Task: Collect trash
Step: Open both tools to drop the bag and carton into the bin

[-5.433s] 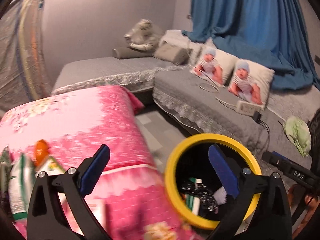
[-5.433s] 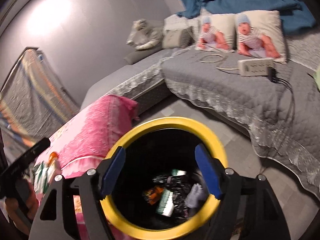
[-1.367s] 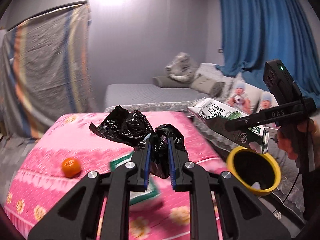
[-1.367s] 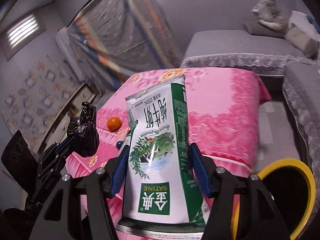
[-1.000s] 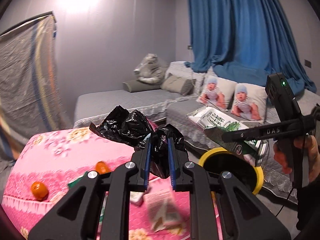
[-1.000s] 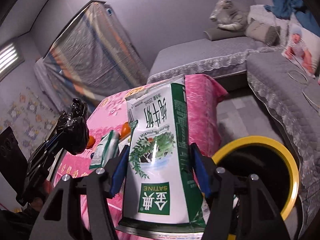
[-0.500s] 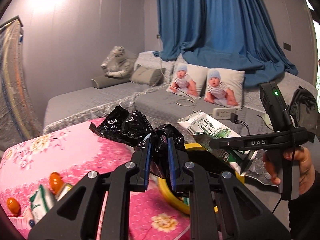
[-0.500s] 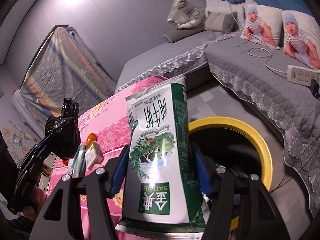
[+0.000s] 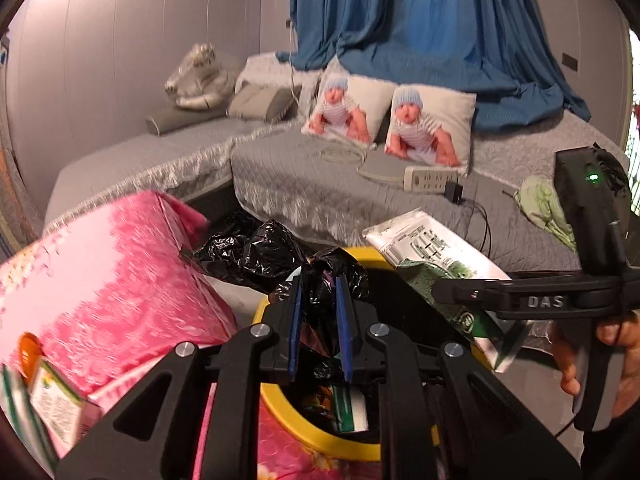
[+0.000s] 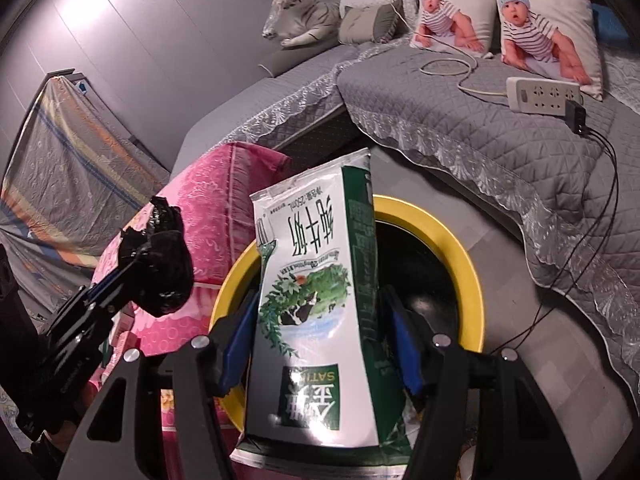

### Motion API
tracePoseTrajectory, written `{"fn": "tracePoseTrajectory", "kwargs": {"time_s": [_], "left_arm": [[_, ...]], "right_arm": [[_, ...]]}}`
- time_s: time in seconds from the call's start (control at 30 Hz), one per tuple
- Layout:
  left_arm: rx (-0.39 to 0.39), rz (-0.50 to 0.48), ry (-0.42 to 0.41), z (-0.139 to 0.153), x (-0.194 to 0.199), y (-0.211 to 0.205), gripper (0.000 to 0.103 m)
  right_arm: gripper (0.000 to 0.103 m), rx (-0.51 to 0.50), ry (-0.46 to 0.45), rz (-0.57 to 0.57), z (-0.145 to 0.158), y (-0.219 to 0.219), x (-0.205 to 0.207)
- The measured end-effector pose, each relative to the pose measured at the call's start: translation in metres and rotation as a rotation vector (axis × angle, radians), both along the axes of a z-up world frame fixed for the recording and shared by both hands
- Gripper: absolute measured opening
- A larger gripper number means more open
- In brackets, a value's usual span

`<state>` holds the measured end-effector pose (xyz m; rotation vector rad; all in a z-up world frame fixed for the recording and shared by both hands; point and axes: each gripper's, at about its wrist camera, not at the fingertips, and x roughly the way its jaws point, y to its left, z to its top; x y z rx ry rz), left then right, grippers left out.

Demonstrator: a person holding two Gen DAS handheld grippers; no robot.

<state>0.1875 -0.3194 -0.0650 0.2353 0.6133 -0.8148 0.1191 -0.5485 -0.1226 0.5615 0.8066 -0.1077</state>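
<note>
Clamped in my left gripper [image 9: 318, 322] is a crumpled black bag [image 9: 256, 252], held over the yellow-rimmed bin [image 10: 466, 272]. Beside it, my right gripper [image 10: 320, 344] squeezes a green-and-white milk carton [image 10: 316, 304] above the same bin, next to the pink-covered table [image 9: 100, 272].

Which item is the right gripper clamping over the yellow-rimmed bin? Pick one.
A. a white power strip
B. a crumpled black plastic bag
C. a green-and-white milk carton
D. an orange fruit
C: the right gripper has its blue pads pressed on both sides of the green-and-white milk carton, held above the yellow-rimmed bin; the black plastic bag is in the left gripper.
</note>
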Motion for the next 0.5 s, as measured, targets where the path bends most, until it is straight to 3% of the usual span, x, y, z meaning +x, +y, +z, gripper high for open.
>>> {"fn": "tracePoseTrajectory", "kwargs": {"time_s": [0.2,0.27,0.3,0.33,0.37,0.5], "left_arm": [[0.022,0.029,0.106,-0.027,0.021,-0.013,0.017],[0.012,0.057,0.139,-0.029,0.027,-0.008,0.032],[-0.007,0.073,0.158,-0.028,0.030,-0.003,0.055],[-0.026,0.089,0.166,-0.025,0.032,0.002,0.070],[-0.045,0.106,0.166,-0.022,0.034,0.008,0.071],[-0.075,0.150,0.149,-0.009,0.036,0.024,0.084]], "right_arm": [[0.057,0.008,0.027,-0.011,-0.014,-0.008,0.003],[0.058,-0.023,0.029,-0.027,-0.011,-0.009,0.003],[0.064,-0.030,0.030,-0.034,-0.010,-0.010,0.003],[0.070,-0.023,0.025,-0.041,-0.009,-0.012,0.002],[0.079,-0.017,0.015,-0.050,-0.008,-0.013,0.001],[0.080,-0.057,0.004,-0.092,-0.001,-0.015,-0.004]]}}
